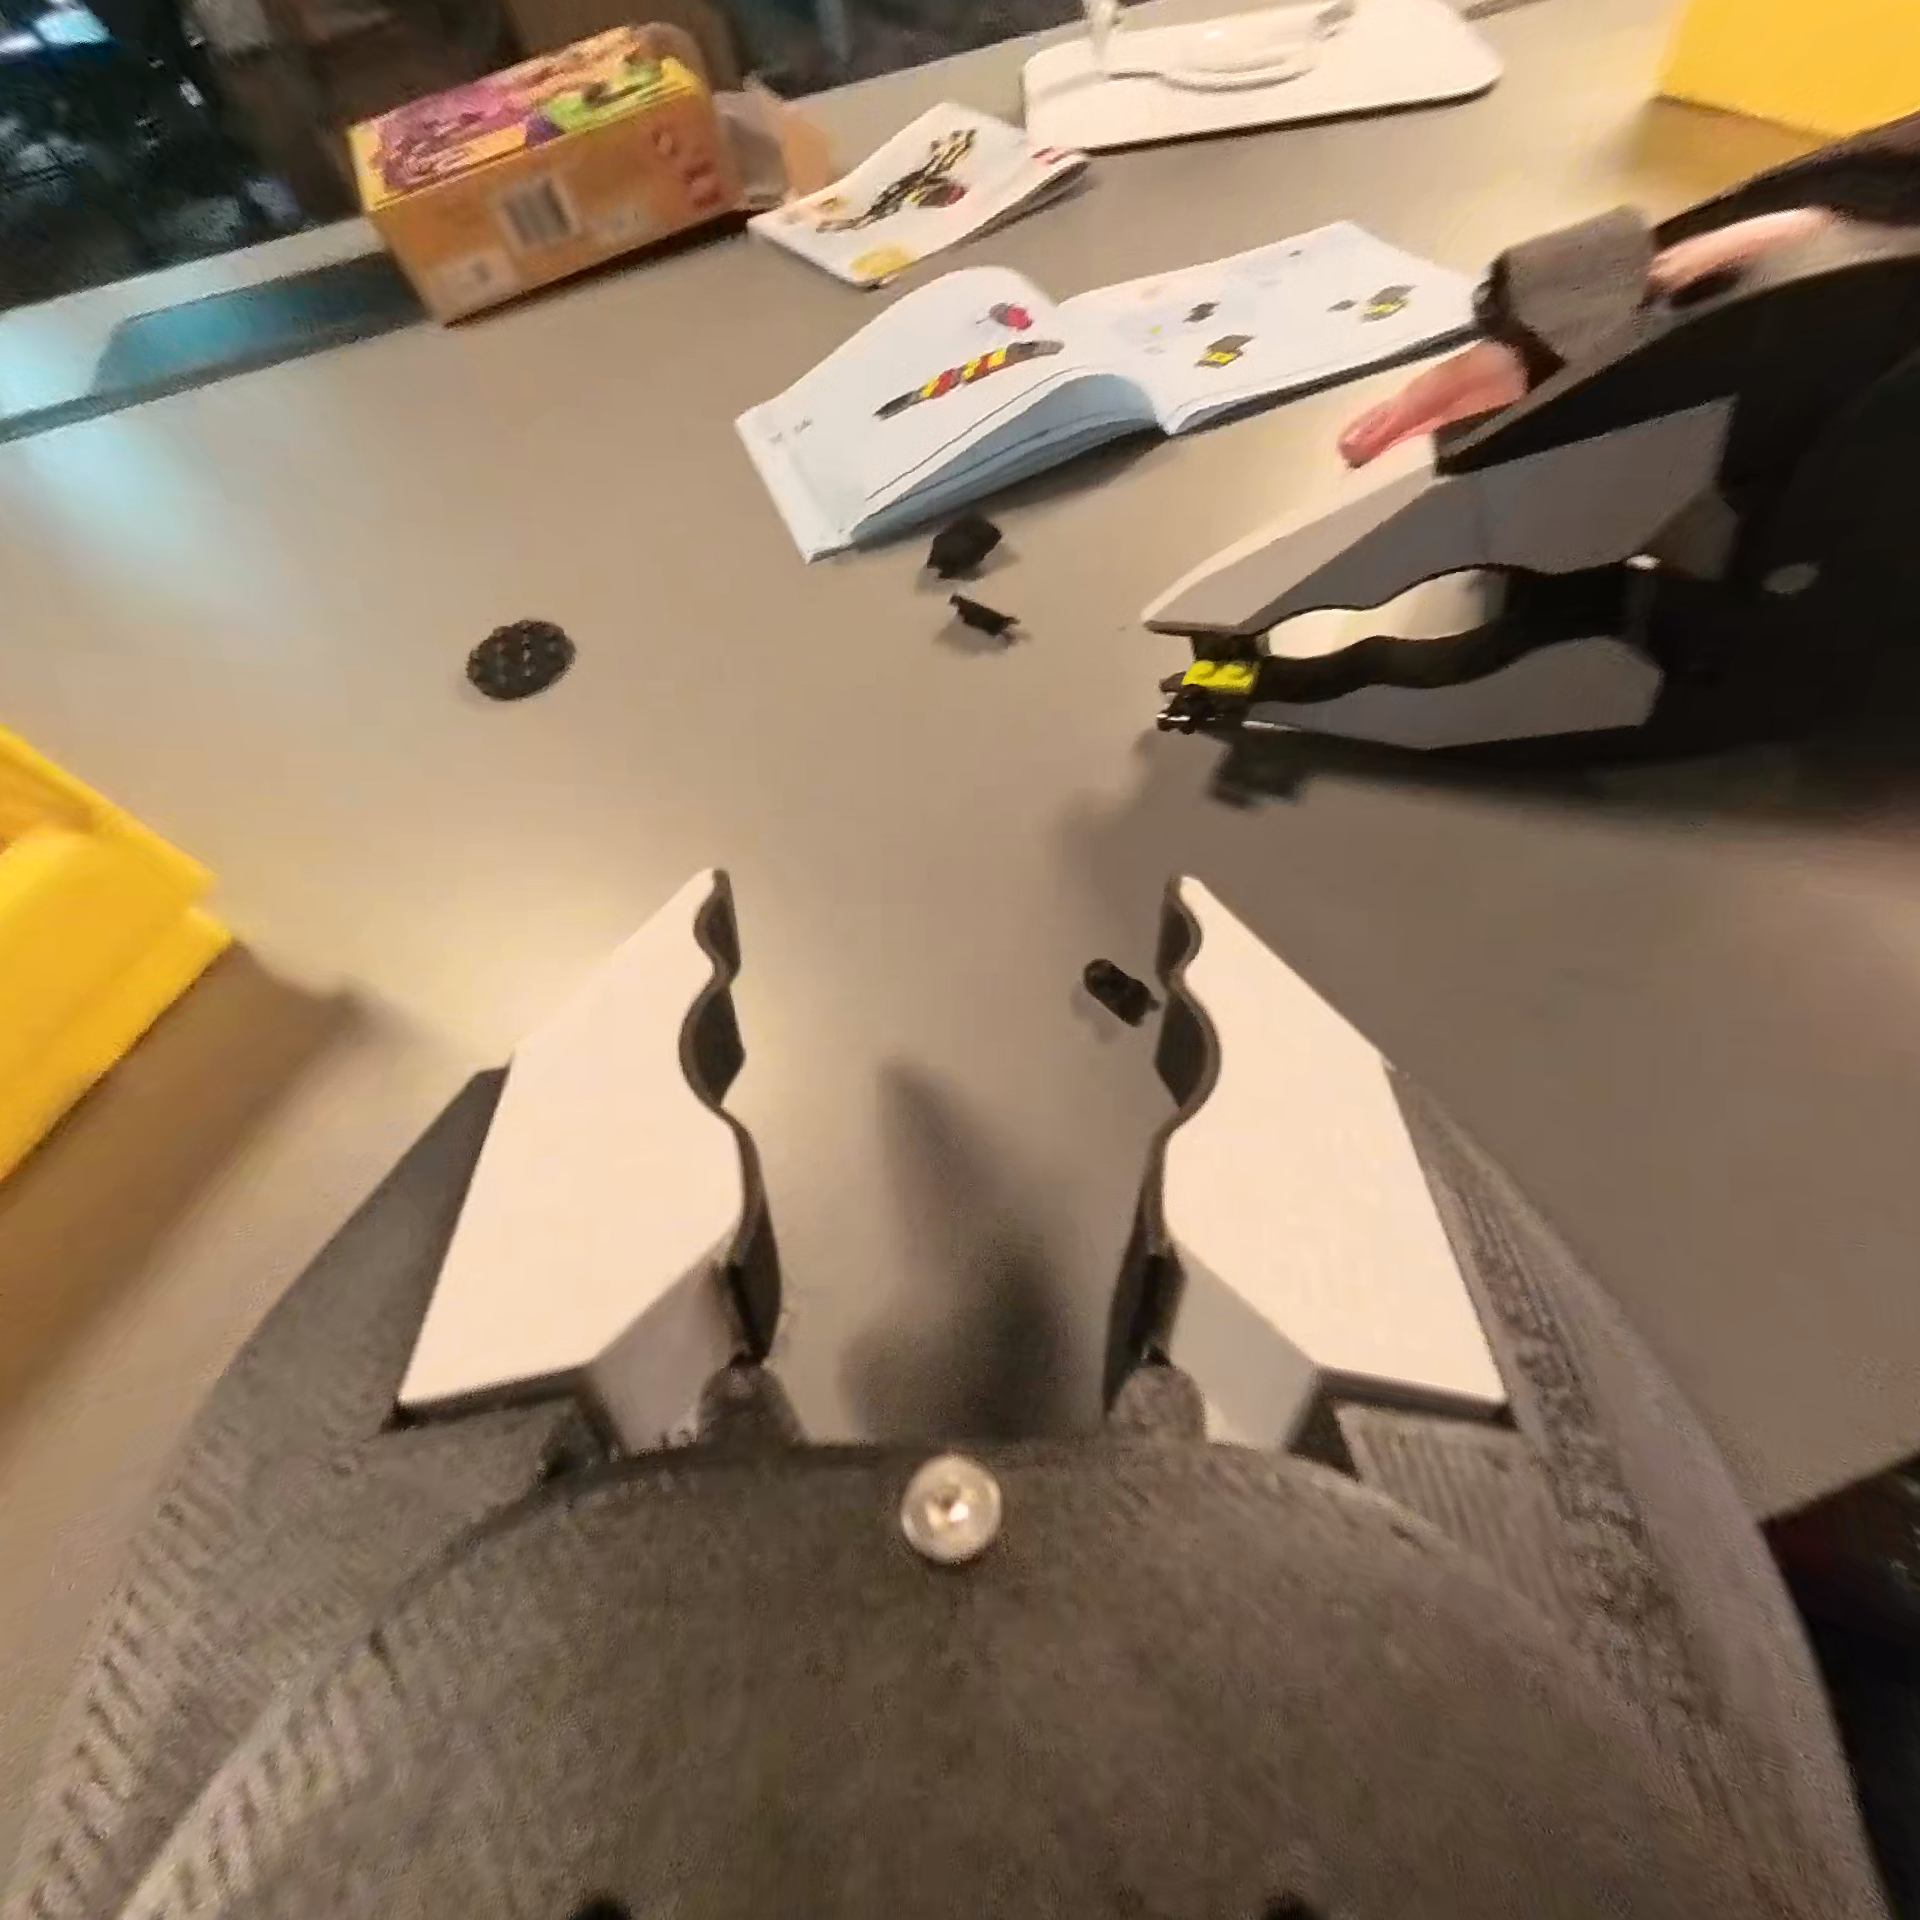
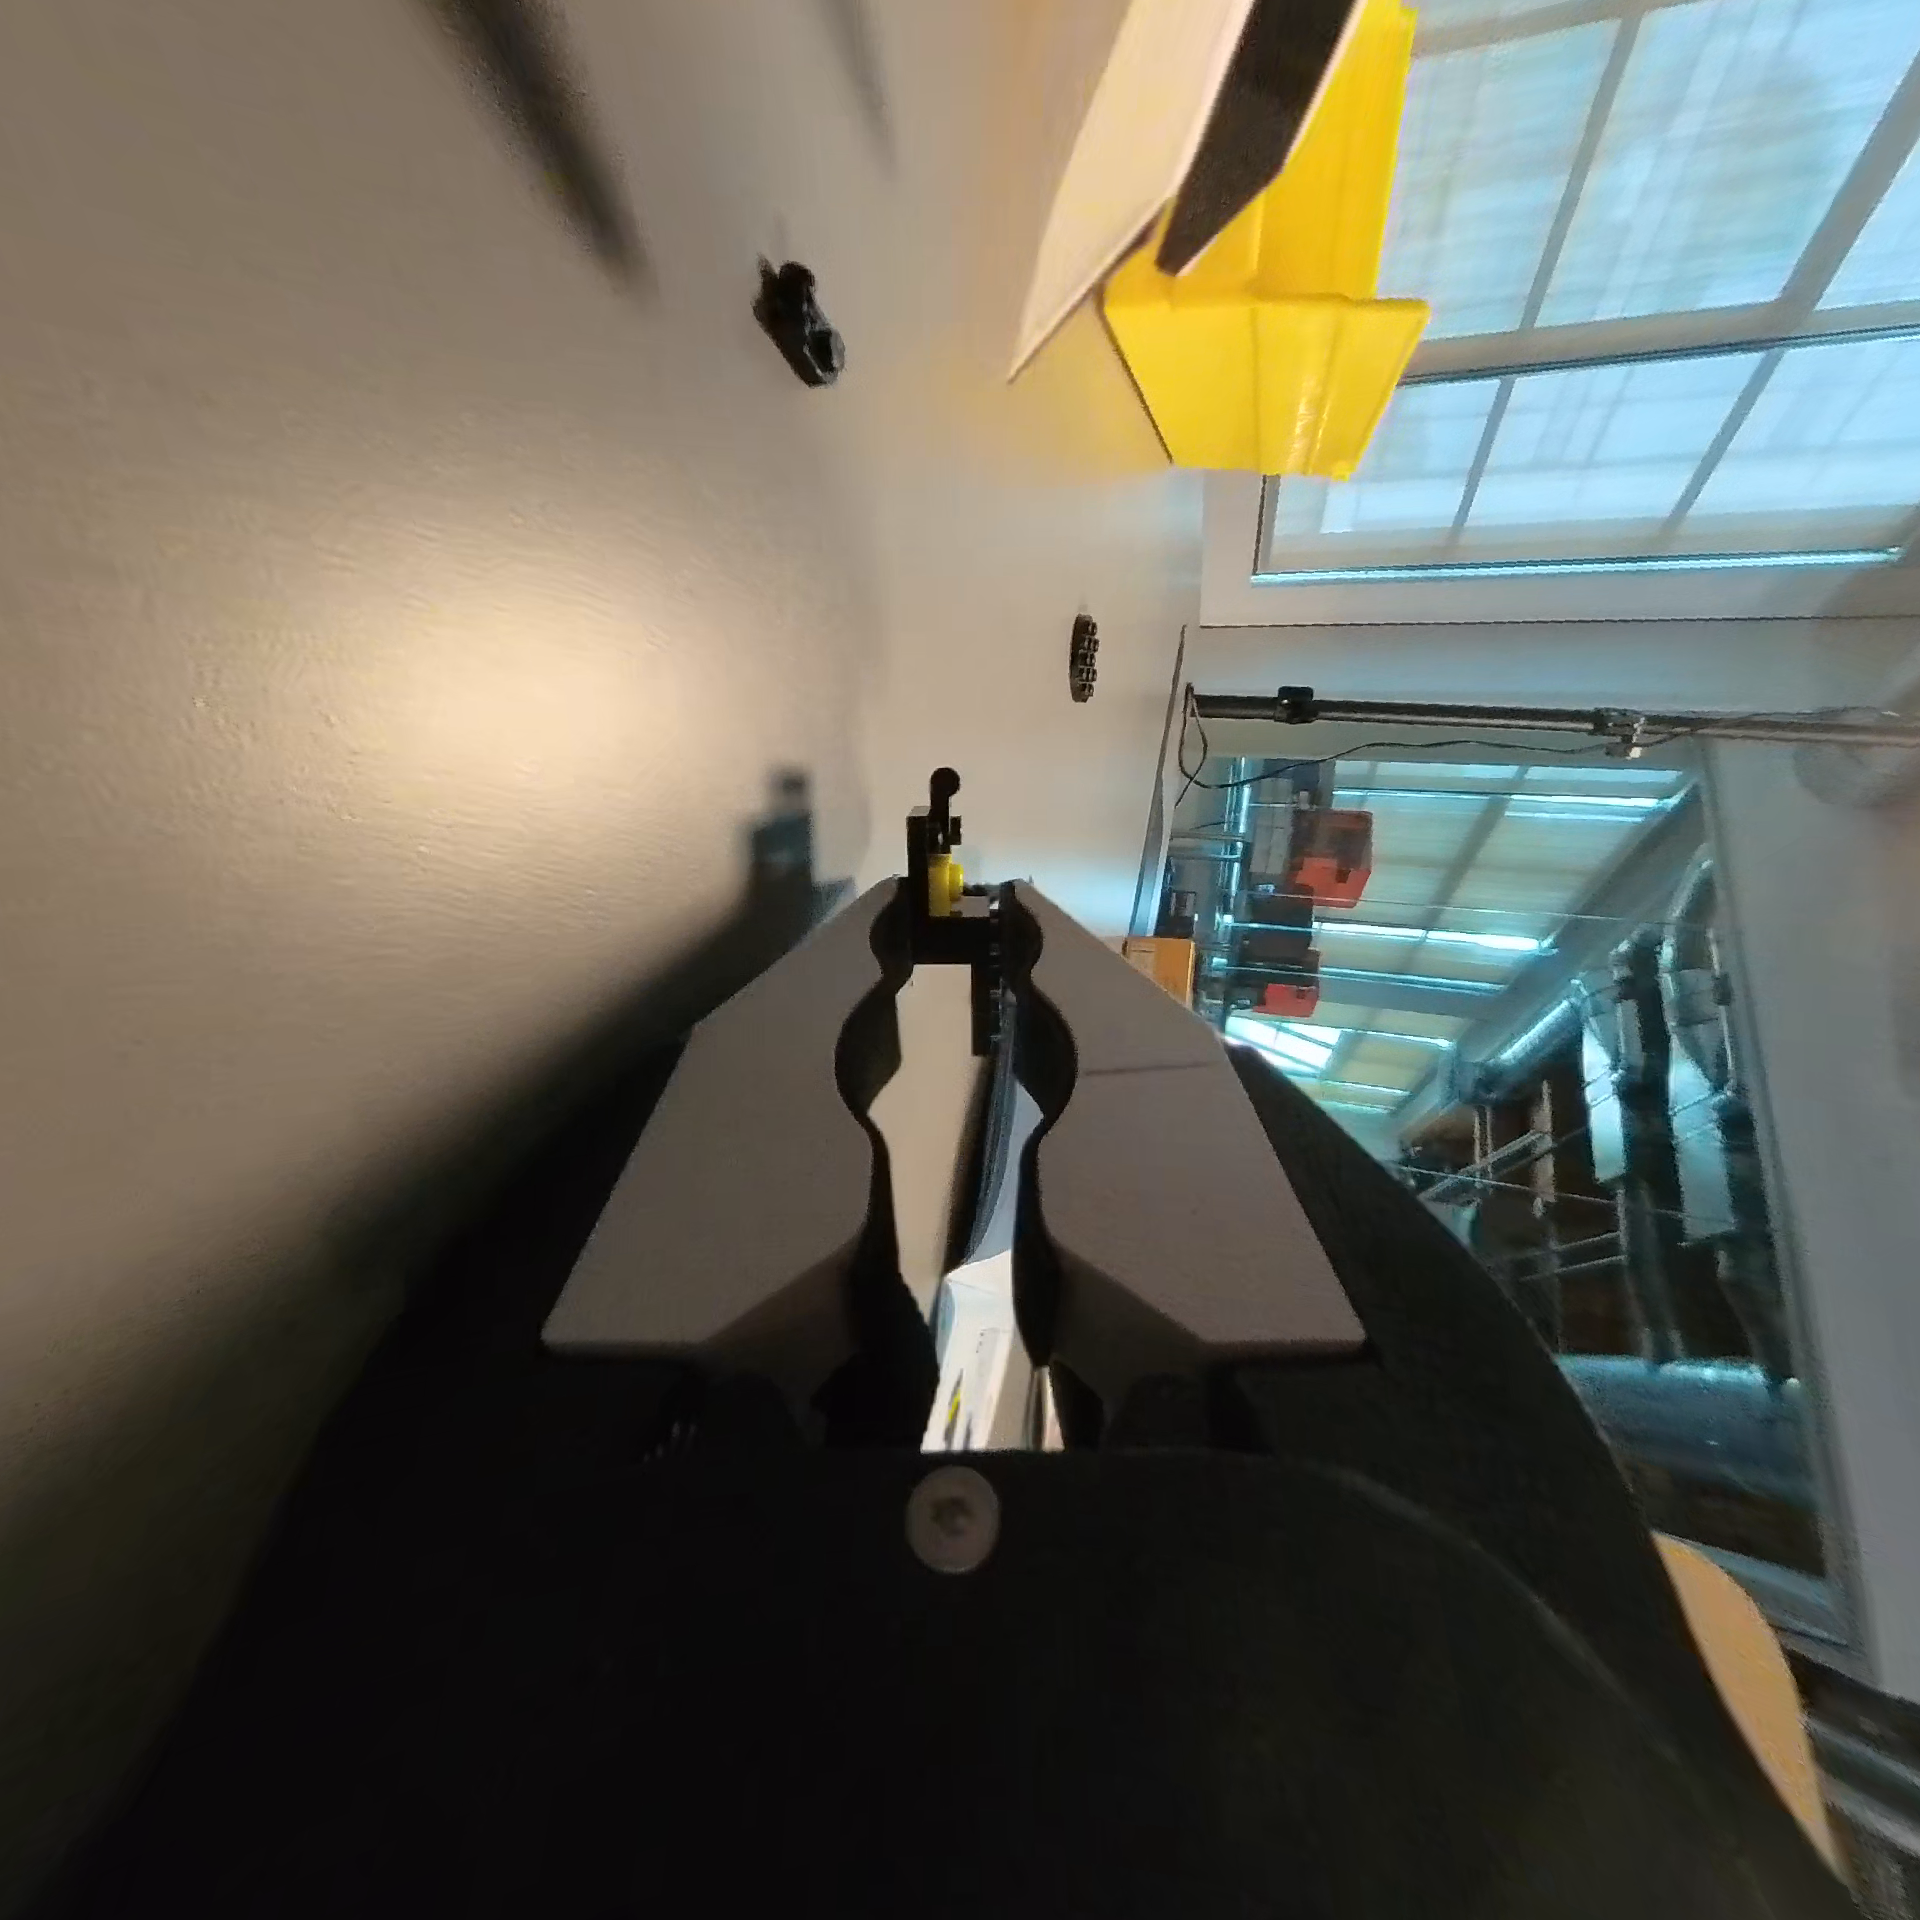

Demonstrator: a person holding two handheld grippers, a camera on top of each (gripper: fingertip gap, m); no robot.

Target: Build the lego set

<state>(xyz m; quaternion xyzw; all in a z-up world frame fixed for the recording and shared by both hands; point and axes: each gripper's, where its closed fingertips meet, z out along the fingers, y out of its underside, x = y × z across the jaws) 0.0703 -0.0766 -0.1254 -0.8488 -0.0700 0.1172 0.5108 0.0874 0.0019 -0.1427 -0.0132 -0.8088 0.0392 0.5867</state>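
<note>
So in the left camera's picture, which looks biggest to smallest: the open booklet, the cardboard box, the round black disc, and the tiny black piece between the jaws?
1. Open booklet
2. Cardboard box, though it lies farther off, so the first two are unsure
3. Round black disc
4. Tiny black piece, smallest despite being nearest

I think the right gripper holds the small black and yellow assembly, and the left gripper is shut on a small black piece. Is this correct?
Not quite. The left wrist view shows the left gripper open, the small black piece lying loose on the table between its fingers. The right gripper does hold the black and yellow assembly.
</note>
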